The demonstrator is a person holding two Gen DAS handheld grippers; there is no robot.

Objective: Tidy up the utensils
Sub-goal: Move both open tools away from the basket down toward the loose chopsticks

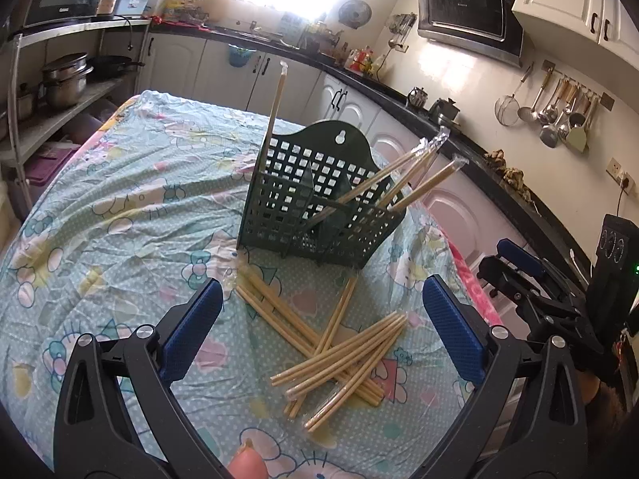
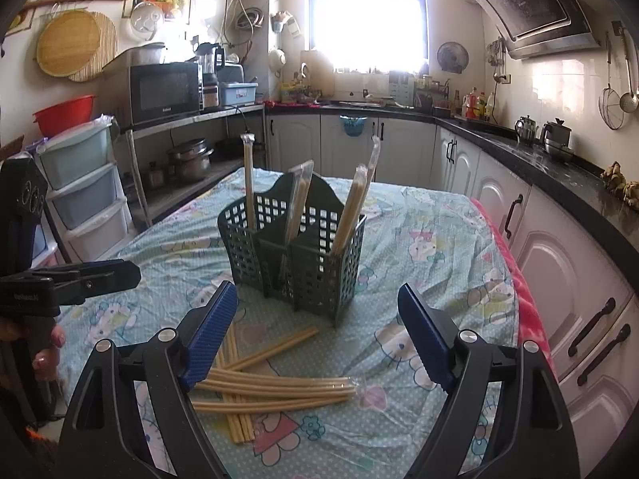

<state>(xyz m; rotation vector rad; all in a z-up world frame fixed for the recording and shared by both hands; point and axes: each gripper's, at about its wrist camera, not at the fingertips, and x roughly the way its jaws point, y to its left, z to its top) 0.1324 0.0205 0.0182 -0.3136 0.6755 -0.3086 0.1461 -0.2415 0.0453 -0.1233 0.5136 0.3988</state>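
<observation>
While both hand-held grippers (image 1: 321, 319) (image 2: 317, 329) gape empty, the left fingers (image 2: 209, 341) hide some chopsticks (image 2: 279, 383).

Loose chopsticks (image 1: 335, 355) before green caddy (image 1: 319, 203)

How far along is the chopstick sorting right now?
Partly done. Several wrapped chopstick pairs already stand in the green holder. Nothing is in hand: the left gripper and the right gripper are both open and empty above the table. Left to do: the loose pile of chopsticks on the tablecloth in front of the holder.
</observation>
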